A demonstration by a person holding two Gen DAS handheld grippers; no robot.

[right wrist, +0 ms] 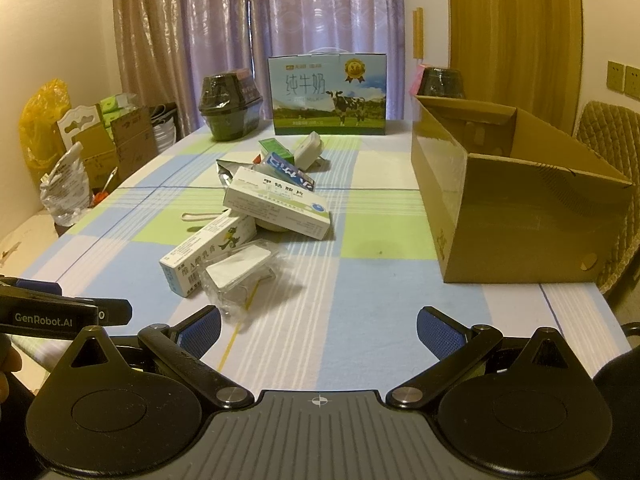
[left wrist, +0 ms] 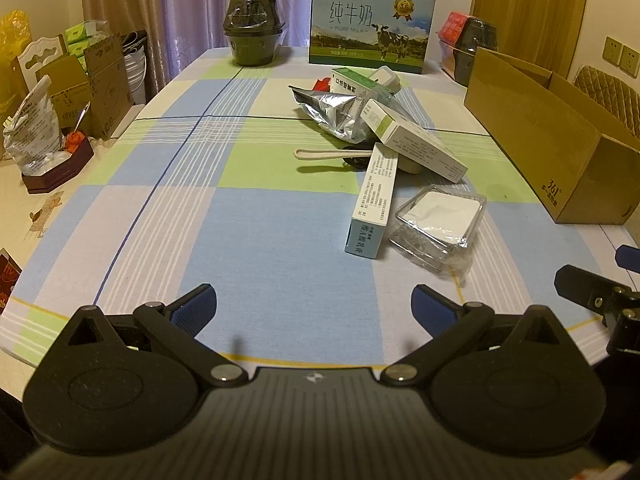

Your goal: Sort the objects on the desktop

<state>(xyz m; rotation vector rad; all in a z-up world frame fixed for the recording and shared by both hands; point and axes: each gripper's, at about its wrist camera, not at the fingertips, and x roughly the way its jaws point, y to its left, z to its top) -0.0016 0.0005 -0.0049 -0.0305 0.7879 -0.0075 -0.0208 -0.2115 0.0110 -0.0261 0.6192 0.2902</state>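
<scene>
Two low fisheye views look along a checked blue-green tablecloth [left wrist: 248, 216] toward purple curtains [right wrist: 320, 20]; both share the central box pile, the right view nearer.

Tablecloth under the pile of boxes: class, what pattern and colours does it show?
The checked tablecloth shows blue, green and white squares with thin stripes, clearest in the left wrist view.

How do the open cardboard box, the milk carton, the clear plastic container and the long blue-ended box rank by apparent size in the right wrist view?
1. Open cardboard box, clearly largest.
2. Milk carton, though it stands farthest away.
3. Long blue-ended box and clear plastic container: they look alike and overlap, so I won't rank them.
</scene>
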